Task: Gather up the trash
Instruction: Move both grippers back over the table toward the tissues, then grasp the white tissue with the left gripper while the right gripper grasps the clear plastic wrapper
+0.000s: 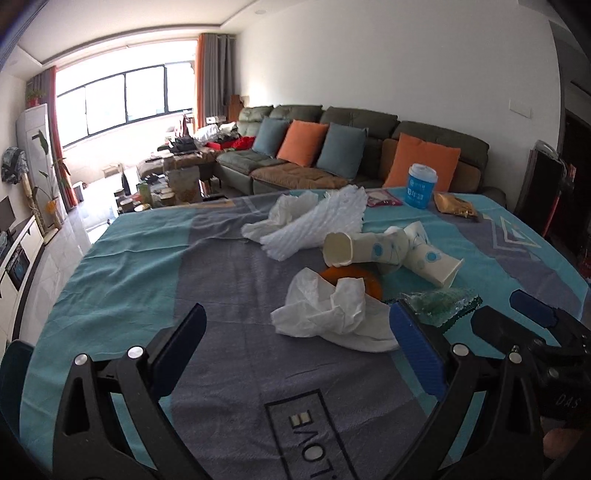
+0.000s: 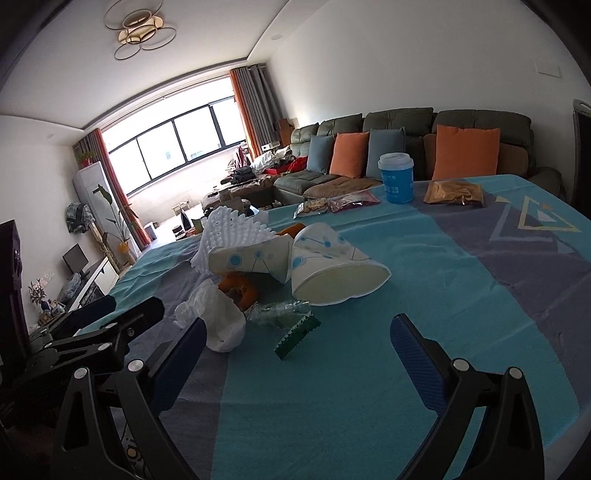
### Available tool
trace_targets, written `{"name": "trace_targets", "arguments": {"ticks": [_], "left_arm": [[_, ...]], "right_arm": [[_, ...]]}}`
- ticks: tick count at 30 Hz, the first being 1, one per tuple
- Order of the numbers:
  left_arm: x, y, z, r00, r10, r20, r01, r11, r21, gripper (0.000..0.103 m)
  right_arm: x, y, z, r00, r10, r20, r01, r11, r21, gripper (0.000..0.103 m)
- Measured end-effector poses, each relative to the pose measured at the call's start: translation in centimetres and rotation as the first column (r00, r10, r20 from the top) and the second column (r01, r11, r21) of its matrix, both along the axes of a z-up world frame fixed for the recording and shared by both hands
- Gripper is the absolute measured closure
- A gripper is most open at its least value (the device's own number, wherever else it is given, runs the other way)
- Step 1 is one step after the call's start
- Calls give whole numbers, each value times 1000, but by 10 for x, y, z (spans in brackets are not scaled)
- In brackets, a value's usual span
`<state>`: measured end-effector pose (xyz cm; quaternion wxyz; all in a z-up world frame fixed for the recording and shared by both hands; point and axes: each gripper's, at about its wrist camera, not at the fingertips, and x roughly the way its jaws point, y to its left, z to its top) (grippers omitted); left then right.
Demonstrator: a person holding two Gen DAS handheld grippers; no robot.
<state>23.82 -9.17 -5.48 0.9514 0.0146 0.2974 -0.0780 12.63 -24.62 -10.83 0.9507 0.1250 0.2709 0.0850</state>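
A: Differences between views?

B: The left wrist view shows "LOVE" lettering (image 1: 309, 439) on the tablecloth (image 1: 147, 266); the right wrist view shows a ceiling lamp (image 2: 138, 29).

A: Trash condition?

B: Mid-table: crumpled tissue (image 1: 332, 314), white foam netting (image 1: 314, 225), orange peel (image 1: 354, 278), clear green wrapper (image 1: 439, 301). Two paper cups (image 1: 373, 249) lie on their sides, bases meeting, one mouth facing left, the other right and nearer.

A: Grippers?

B: Left gripper (image 1: 299, 343) spread wide, empty, just short of the tissue. Right gripper (image 2: 299, 350) likewise wide, empty.
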Motion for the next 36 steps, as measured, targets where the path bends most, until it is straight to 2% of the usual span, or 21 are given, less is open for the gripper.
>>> {"name": "trace_targets", "arguments": {"ticks": [8, 12, 14, 18, 21, 23, 24, 26, 28, 30, 32, 36], "left_arm": [[42, -11, -17, 992, -22, -124, 26, 999, 33, 6], [52, -17, -19, 992, -38, -120, 45, 997, 59, 7], [57, -19, -22, 990, -41, -132, 51, 996, 73, 24], [63, -20, -29, 983, -44, -176, 55, 997, 58, 38], [59, -18, -28, 987, -51, -155, 60, 997, 52, 52], [57, -19, -30, 986, -60, -158, 68, 997, 48, 69], [57, -18, -31, 985, -62, -161, 70, 997, 42, 72], [55, -15, -31, 984, -73, -162, 76, 997, 14, 89], [54, -13, -32, 982, -81, -169, 83, 997, 3, 93], [54, -11, -32, 981, -88, -174, 86, 996, -19, 94], [53, -8, -33, 980, -90, -179, 85, 996, -40, 96], [50, -3, -33, 978, -96, -184, 84, 994, -69, 97]], "right_arm": [[11, -5, -6, 999, 2, -32, -1, 999, 32, 10], [15, -6, -7, 999, 13, -41, -11, 999, 41, 13], [16, -5, -8, 999, 19, -49, -16, 999, 48, 14], [19, -5, -8, 998, 37, -57, -34, 998, 55, 21], [20, -4, -10, 997, 43, -68, -40, 998, 56, 27], [21, -3, -12, 996, 50, -78, -45, 997, 60, 35], [22, -3, -13, 995, 54, -82, -49, 997, 61, 39], [22, -2, -13, 994, 63, -85, -58, 996, 60, 45], [23, -1, -13, 993, 72, -91, -67, 996, 63, 50], [25, 0, -15, 991, 84, -102, -77, 994, 76, 61], [26, 1, -17, 990, 90, -113, -81, 993, 81, 67], [29, 4, -19, 987, 108, -120, -98, 991, 86, 86]]}}
